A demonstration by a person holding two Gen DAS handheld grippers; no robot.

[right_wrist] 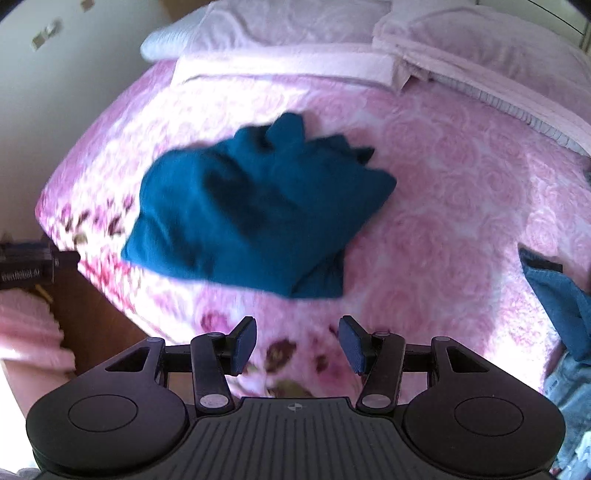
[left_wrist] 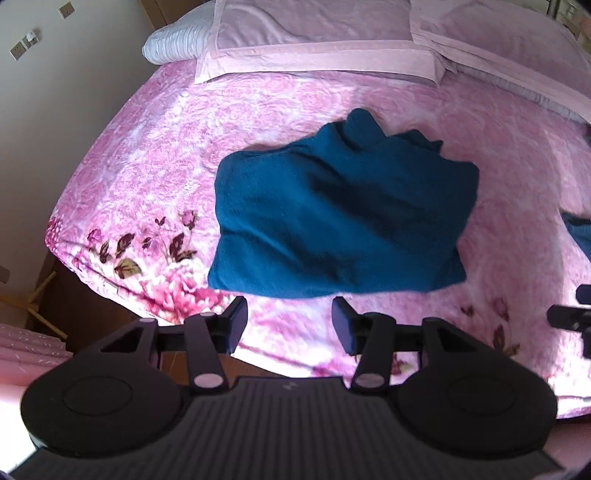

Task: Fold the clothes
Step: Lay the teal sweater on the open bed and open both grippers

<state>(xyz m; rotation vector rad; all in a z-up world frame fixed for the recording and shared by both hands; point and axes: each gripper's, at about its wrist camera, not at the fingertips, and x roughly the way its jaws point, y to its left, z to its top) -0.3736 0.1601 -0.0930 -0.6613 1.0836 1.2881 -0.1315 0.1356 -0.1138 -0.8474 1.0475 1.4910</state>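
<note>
A teal garment (left_wrist: 340, 214) lies folded into a rough rectangle on the pink floral bedspread (left_wrist: 155, 155), its far end bunched up. My left gripper (left_wrist: 290, 325) hovers open just short of the garment's near edge, nothing between its fingers. In the right wrist view the same teal garment (right_wrist: 255, 210) lies ahead and to the left, blurred. My right gripper (right_wrist: 298, 341) is open and empty above the bedspread (right_wrist: 443, 221), well short of the garment. The right gripper's tip (left_wrist: 570, 315) shows at the right edge of the left wrist view.
Pink pillows (left_wrist: 314, 33) lie across the head of the bed. More blue clothes (right_wrist: 561, 302) sit at the bed's right edge, with pale denim (right_wrist: 570, 398) below them. The bed's left corner drops to a wooden floor (left_wrist: 40, 295). A wall (left_wrist: 55, 92) stands on the left.
</note>
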